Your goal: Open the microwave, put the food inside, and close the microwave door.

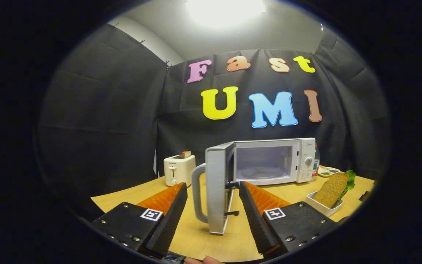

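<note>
Tongs (213, 205) spread open and empty near the swung-out microwave door (217, 187), so opening looks done; food dish (324, 206) at right on desk (203, 238) not yet loaded, closing left.

Non-task items: white toaster (179, 169) sitting on the wooden table (211, 240) near the left back corner, slice of bread (186, 154) sticking out of its slot. Bottle (316, 163) and small sauce dish (328, 171) sitting toward the right back.
</note>
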Tool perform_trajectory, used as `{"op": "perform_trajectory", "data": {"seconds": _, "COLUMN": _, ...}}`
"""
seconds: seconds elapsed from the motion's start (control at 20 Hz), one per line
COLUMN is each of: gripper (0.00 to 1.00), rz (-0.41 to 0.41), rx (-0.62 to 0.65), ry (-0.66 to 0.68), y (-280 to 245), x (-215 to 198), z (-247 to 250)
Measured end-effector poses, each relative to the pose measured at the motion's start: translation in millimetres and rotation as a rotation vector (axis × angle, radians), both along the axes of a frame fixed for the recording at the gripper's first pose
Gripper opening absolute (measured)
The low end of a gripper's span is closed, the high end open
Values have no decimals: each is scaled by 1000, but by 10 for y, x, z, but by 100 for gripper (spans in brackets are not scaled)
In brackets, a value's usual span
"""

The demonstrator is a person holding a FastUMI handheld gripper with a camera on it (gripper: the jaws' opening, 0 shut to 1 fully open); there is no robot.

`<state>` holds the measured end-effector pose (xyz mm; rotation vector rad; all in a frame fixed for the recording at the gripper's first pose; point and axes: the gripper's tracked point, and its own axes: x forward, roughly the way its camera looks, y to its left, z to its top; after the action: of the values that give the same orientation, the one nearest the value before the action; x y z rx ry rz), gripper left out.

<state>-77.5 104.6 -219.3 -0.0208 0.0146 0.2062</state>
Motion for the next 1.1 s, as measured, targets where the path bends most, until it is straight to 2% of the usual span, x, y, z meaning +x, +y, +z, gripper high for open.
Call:
{"op": "perform_trajectory", "data": {"seconds": 0.25, "gripper": 86, "rz": -167, "rx": 37, "ry": 51, "y": -1425, "x": 59, "z": -115}}
{"op": "perform_trajectory", "data": {"seconds": 0.55, "gripper": 89, "rz": -302, "rx": 108, "ry": 150, "y": -2628, "x": 249, "z": -487}}
{"op": "perform_trajectory", "data": {"seconds": 0.75, "gripper": 89, "rz": -331, "rx": 207, "ry": 186, "y": -2991, "x": 348, "z": -630}}
{"op": "perform_trajectory", "data": {"seconds": 1.1, "gripper": 88, "rz": -372, "rx": 265, "ry": 180, "y": -3242, "x": 503, "z": -719}}
